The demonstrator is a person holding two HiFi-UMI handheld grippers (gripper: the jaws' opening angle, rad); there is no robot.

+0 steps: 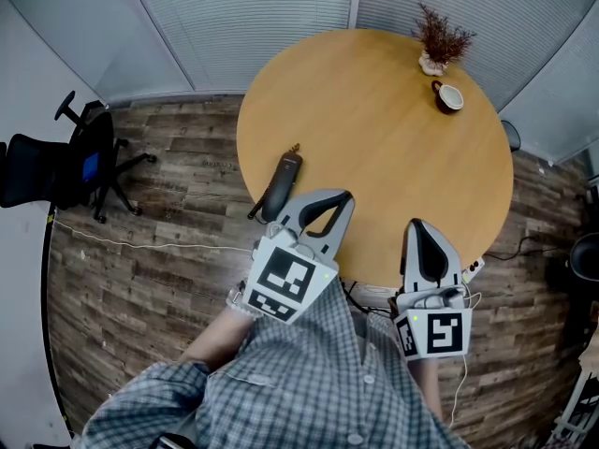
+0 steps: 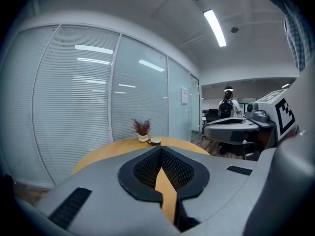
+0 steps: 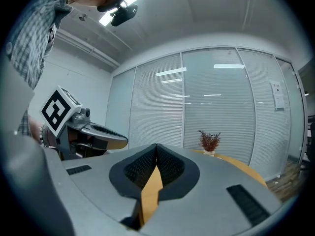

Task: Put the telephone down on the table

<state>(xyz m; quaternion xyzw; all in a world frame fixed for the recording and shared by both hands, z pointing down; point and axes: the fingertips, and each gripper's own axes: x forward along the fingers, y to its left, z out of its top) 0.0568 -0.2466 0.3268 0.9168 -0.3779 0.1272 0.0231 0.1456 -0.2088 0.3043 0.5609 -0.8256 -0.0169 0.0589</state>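
I judge the putting-down step finished: the telephone (image 1: 279, 185) lies flat on the round desk (image 1: 374, 138), close to its left edge, its near end at the rim or just over it; I cannot tell which. My left tool (image 1: 344, 197) hangs just beside the handset, apart from it, jaws together on nothing. My right tool (image 1: 416, 224) sits at the near edge, jaws likewise together and empty. The next move calls only for backing away without nudging the handset. It is a slim, dark, slightly curved bar, probably hard plastic. The desk top is smooth, pale wood. A cup (image 1: 449, 97) and a dried sprig (image 1: 440, 40) stand at the far edge
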